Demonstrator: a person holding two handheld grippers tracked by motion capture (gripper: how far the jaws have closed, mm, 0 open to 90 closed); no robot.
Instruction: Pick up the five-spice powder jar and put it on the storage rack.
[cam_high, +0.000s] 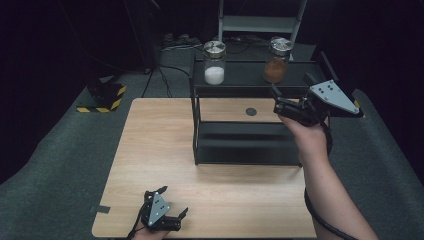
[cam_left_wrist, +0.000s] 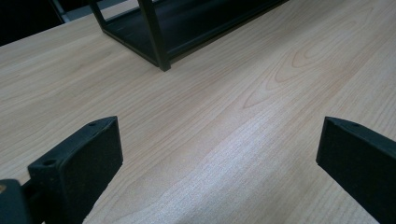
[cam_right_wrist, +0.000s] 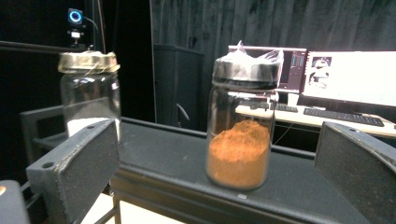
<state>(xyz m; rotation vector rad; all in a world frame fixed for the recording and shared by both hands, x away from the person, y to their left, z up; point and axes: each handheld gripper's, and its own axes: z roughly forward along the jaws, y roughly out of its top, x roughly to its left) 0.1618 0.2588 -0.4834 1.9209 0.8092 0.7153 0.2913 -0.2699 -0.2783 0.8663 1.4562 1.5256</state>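
Now, step in hand: the right gripper (cam_right_wrist: 219, 172) lines up on the jar of orange powder (cam_right_wrist: 240, 123); I judge a level, centred approach on the glass body below the lid is best.
Jar: clear glass, metal lid (cam_right_wrist: 245, 67) under crinkled film, about 1/3 full, upright on the top of the black shelf (cam_right_wrist: 177, 161), between and beyond the 2 jaws.
Right jaws: released, wide apart.
Second jar: white powder (cam_high: 214, 62), behind the left-hand jaw.
Left gripper (cam_high: 172, 202): jaws released, low over the bare worktop (cam_left_wrist: 224, 102).
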